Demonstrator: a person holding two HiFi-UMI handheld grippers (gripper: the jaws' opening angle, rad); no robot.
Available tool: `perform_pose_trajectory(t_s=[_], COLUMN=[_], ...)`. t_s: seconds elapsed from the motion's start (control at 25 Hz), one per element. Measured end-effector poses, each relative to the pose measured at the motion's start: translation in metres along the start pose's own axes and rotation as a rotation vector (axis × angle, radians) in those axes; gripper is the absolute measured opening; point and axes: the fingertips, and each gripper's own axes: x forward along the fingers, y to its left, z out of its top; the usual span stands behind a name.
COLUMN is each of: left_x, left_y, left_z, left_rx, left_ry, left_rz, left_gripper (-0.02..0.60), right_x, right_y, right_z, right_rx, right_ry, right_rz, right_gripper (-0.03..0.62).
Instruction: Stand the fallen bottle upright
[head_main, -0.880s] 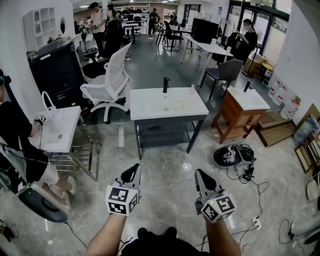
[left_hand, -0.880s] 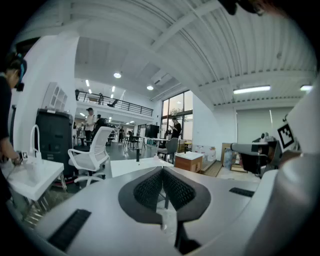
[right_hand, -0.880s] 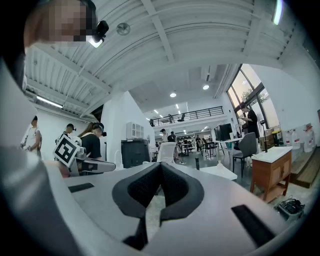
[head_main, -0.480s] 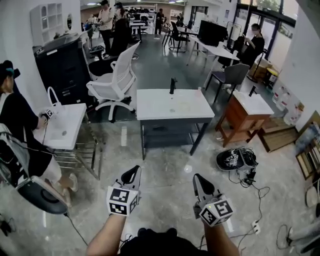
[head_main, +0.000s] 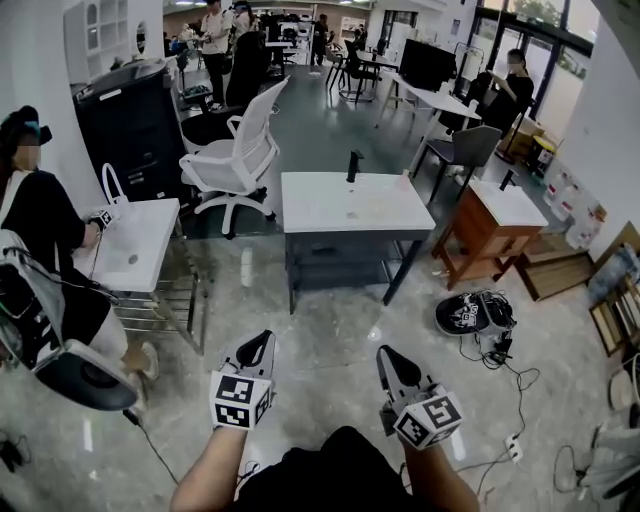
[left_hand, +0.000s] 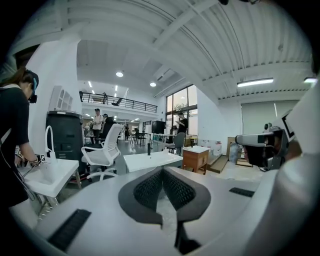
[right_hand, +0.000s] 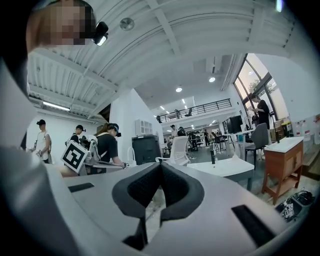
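The fallen bottle cannot be picked out in any view. The white-topped counter ahead is far off and small in the head view. Only a black tap at its back edge reads clearly, and a faint round mark near the middle of the top is too small to tell. In the 2 tool views the same top shows as a thin pale slab seen almost edge-on, so anything lying flat on it is hidden.

Both tools are held low over the shiny tiled floor, well short of the counter, 1 in each hand. The left tool is clenched on nothing: its own view shows the 2 ribbed pads meeting at their tips, with bare floor in the gap below them. The right tool is likewise closed and empty, its pads together at the tip. Both forearms are cut off by the bottom edge of the head view, and dark clothing covers the floor between them.

A white office chair stands behind the counter's left corner, beside a black cabinet. To the counter's right is a wooden basin cabinet, and in front of that a black bag lies on the floor among cables. At the far left a person in black, partly cut off by the frame edge, stands at a smaller white basin stand. The figures deep in the room are too small to describe
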Motion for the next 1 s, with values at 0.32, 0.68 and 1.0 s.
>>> perform_pose_trajectory(t_s=[0.32,0.68,1.0], left_x=[0.056,0.197,0.339], left_y=[0.014,0.007,-0.036], left_z=[0.001,0.029,0.074], left_rx=[0.026,0.071,0.116], left_ry=[0.033,0.079,0.09], left_rz=[-0.011,-0.057,-0.117], left_gripper=[0.017,0.017,0.017], right_x=[0.048,0.115,0.153], right_y=[-0.043,-0.167,-0.295], right_z=[-0.005,-0.006,0.008], right_rx=[0.033,0.104,0.132], right_ry=[0.015,0.037,0.029], right_rz=[-0.011,-0.047,-0.056], right_gripper=[0.012,0.012,0.012])
